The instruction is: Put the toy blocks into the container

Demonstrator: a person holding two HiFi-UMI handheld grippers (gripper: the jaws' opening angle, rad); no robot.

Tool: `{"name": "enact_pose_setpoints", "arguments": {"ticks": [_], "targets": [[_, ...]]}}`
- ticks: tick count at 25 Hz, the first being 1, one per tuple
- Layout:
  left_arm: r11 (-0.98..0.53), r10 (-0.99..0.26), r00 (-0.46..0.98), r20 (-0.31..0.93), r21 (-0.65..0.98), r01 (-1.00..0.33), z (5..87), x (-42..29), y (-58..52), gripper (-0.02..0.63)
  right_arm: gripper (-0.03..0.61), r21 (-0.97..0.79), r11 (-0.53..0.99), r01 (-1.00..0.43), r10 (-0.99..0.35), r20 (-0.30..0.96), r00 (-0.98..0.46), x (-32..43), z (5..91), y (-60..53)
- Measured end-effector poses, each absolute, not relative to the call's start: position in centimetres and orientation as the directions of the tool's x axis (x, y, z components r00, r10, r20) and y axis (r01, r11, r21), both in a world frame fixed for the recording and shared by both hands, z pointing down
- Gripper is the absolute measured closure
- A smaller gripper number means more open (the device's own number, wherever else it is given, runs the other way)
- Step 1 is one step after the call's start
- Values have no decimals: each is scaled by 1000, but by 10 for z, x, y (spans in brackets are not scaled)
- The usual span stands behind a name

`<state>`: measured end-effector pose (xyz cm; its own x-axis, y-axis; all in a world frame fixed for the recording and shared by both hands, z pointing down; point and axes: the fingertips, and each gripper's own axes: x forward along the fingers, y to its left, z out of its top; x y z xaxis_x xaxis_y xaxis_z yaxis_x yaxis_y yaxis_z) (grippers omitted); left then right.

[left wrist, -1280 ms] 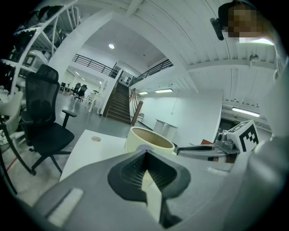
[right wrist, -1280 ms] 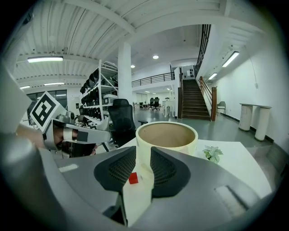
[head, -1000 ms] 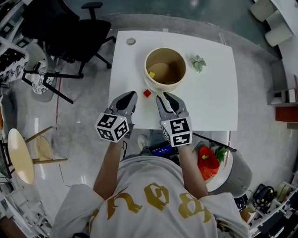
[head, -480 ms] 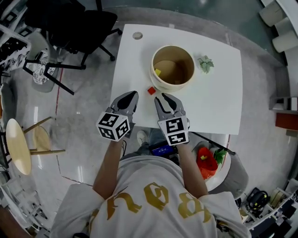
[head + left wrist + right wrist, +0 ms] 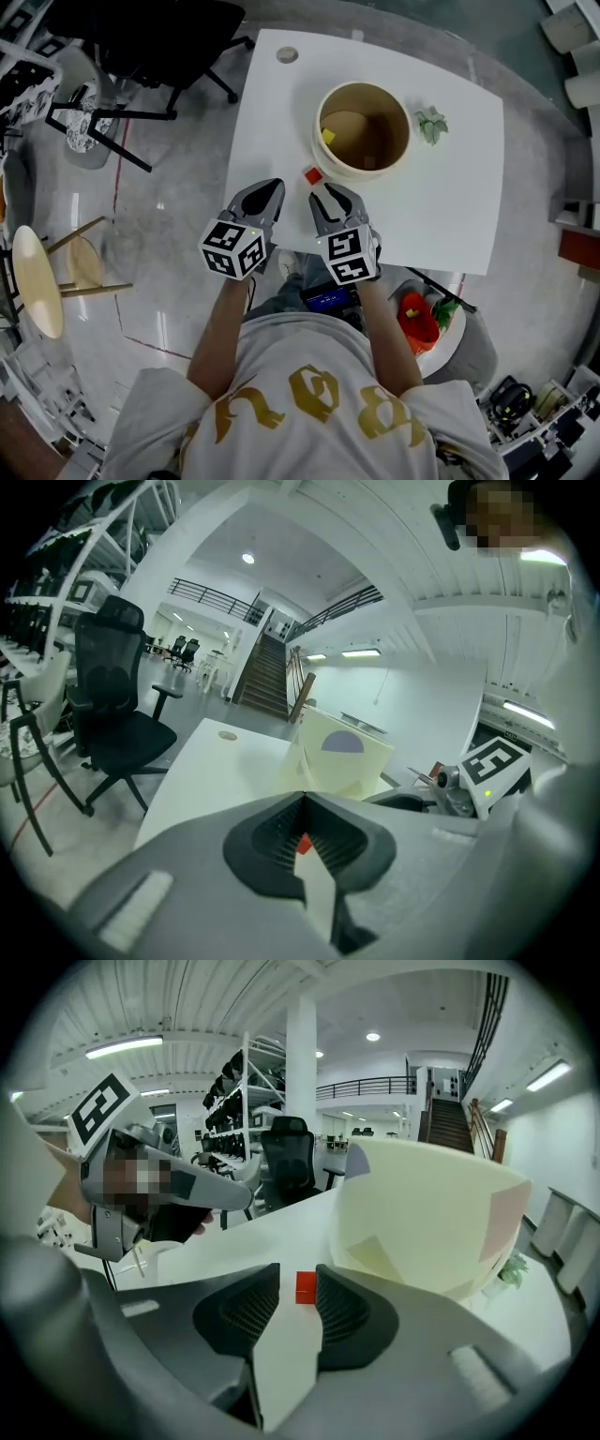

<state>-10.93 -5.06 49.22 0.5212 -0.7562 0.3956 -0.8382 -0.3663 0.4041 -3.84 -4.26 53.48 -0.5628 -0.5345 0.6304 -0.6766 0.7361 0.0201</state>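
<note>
Two grippers at the near edge of the white table (image 5: 450, 216), one container (image 5: 323, 159), two blocks in sight. The red block (image 5: 306, 1287) lies on the tabletop just beside the container's near-left wall. The yellow block (image 5: 327, 137) sits inside, against the left wall.

The right gripper (image 5: 325, 192) has its jaws released, nothing between them. Its own view looks through the gap straight at the red block, just beyond the tips and not touched. The left gripper (image 5: 265, 190) has its jaws clenched together at the tips, holding nothing. Its view catches only a sliver of that red block through the slot behind them.

Only the head view looks down into the container and finds the yellow block. Both gripper views get just the outer wall. There is one small green item (image 5: 432, 125) to the right of the container.

For room, there is bare tabletop to the right of the right gripper and left of the container, out to a single round hole (image 5: 287, 55) at the far-left corner. A black chair (image 5: 112, 705) stands off that corner, clear of the table.
</note>
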Motion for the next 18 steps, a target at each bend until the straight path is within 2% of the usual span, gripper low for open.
{"name": "enact_pose_setpoints", "arguments": {"ticks": [18], "targets": [[-304, -731, 493, 472, 422, -854, 534, -115, -62, 612, 400, 61, 713, -698, -528, 702, -477, -45, 590, -57]]}}
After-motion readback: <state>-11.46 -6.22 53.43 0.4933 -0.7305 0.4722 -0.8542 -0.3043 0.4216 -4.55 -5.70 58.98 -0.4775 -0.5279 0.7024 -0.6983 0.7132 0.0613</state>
